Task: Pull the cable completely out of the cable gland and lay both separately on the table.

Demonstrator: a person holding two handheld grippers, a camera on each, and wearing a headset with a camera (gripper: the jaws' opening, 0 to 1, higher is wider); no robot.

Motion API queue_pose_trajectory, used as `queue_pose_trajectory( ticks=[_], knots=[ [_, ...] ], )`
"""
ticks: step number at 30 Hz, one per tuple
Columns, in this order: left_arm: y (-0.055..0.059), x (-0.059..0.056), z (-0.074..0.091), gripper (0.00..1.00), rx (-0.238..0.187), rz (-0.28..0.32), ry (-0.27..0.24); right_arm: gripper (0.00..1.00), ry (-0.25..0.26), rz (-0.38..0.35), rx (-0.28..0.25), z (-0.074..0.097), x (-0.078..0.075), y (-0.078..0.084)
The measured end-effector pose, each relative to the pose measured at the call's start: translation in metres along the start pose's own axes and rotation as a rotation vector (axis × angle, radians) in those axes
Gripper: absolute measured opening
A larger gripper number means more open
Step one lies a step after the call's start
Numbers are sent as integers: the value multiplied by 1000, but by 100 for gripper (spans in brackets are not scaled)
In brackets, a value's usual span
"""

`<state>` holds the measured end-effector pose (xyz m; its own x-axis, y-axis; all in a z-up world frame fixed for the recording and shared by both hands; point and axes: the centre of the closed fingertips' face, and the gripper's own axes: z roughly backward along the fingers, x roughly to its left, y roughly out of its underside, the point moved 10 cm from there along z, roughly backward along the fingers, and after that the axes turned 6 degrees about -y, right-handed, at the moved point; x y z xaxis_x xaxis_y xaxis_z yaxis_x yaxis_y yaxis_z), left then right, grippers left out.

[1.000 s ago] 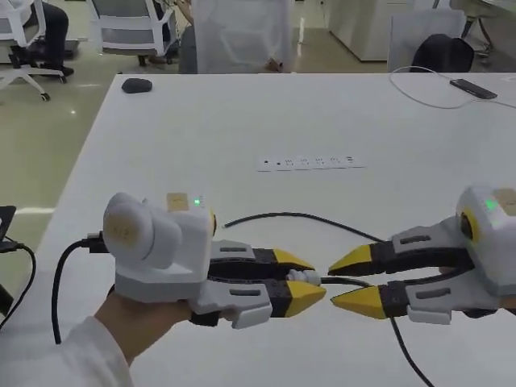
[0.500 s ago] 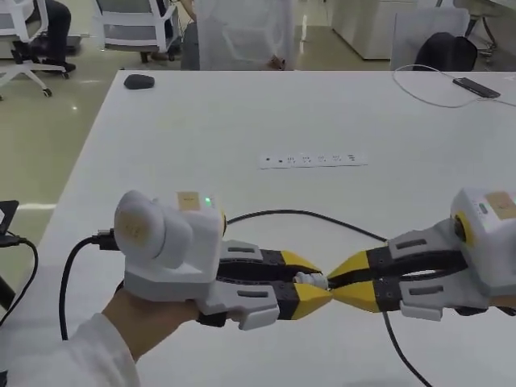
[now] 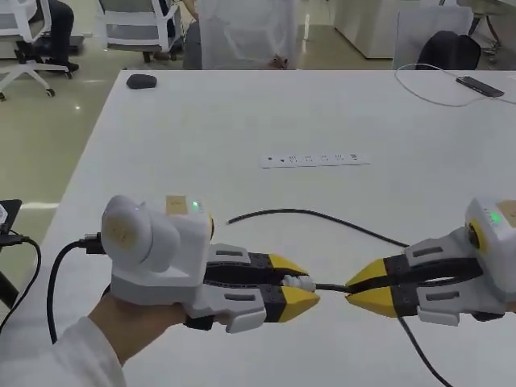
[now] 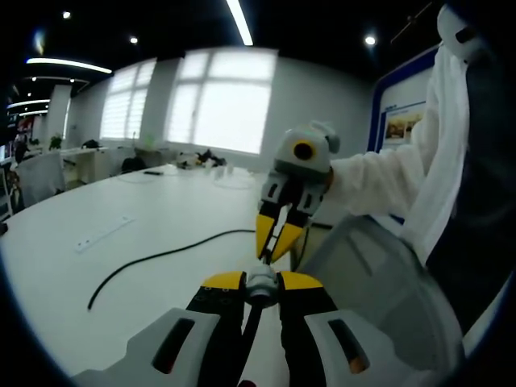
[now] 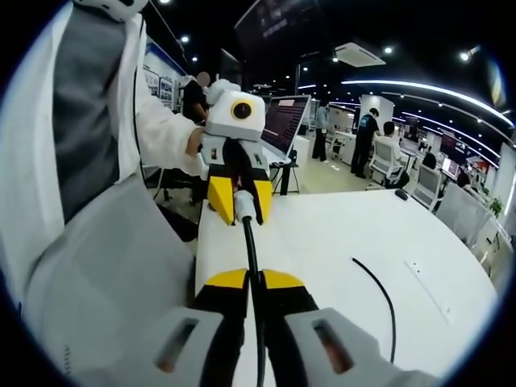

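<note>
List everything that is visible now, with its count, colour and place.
Table: one, white, under everything.
Cable: one, black, partly on the table, one end in the gland.
Gland: one, whitish, between the left gripper's jaws.
Power strip: one, white, mid table.
Mouse: one, black, far left corner of the table.
Phone: one, dark, far right of the table.
Left gripper: one, white, black and yellow, shut on the gland.
Right gripper: one, same colours, shut on the cable beside the gland.
Hand: one, holding the left gripper.
</note>
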<state>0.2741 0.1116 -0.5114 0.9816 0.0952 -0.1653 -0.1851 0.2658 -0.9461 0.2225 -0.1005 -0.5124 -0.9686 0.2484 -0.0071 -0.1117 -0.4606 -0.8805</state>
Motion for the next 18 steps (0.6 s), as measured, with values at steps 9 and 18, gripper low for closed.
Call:
queue_pose_trajectory(
  ticks=[9, 18],
  knots=[
    [0, 6, 8, 16, -44, 46, -20, 4, 34, -30, 0, 9, 3, 5],
    [0, 4, 5, 16, -29, 29, -12, 5, 34, -35, 8, 7, 1, 8]
  ],
)
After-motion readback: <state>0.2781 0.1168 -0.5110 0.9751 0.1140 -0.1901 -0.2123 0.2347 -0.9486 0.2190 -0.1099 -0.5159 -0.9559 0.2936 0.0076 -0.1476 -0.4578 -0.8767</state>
